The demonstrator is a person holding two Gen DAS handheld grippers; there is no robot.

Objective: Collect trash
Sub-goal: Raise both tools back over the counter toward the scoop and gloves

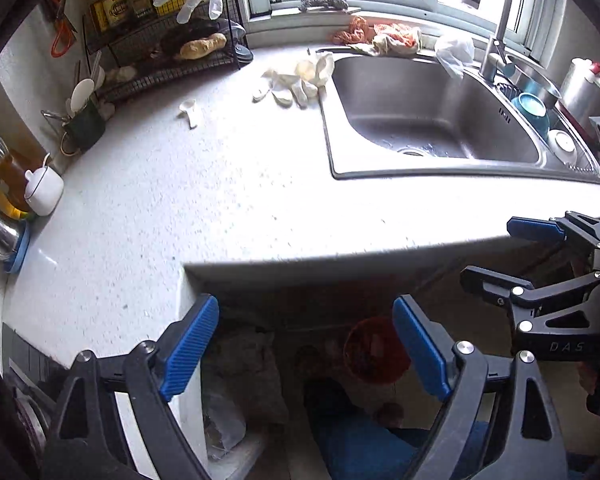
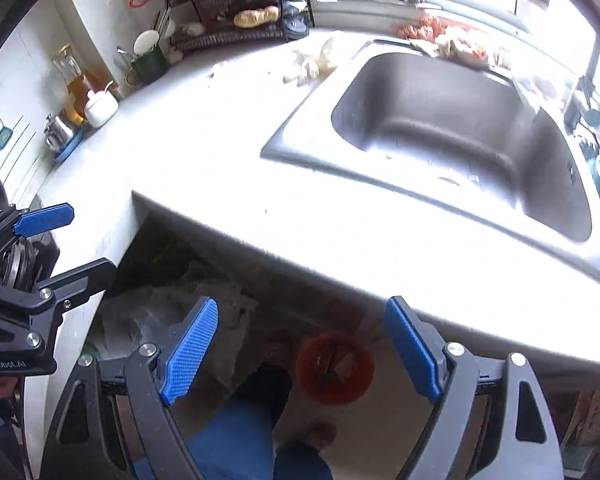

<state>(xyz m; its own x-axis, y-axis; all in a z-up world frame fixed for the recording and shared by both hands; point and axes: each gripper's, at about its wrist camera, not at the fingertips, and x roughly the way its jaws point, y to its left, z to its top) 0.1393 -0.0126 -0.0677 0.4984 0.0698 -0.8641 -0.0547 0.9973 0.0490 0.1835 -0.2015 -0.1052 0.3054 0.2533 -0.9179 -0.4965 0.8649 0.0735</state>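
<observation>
Both the left gripper [image 1: 306, 344] and right gripper [image 2: 300, 344] hang off the worktop's [image 1: 220, 200] front edge with fingers apart and empty, above the red bin [image 2: 334, 368] on the floor. The remaining trash, crumpled pale scraps [image 1: 296, 80], lies at the worktop's rear beside the sink's [image 1: 420, 168] left rim, probably the next pickup.

counter [image 1: 188, 208]: white speckled, L-shaped, mostly bare near its front edge
sink [image 1: 420, 104]: steel, sunk in on the right side
crumpled gloves [image 1: 296, 80]: pale heap just left of the sink rim
small white scrap [image 1: 191, 111]: alone, left of the gloves
back left corner: black wire rack [image 1: 168, 56], dark utensil cup [image 1: 85, 128]
left edge: white lidded pot [image 1: 44, 190], small metal kettle [image 1: 2, 236]
back edge: orange rags [image 1: 380, 36]
</observation>
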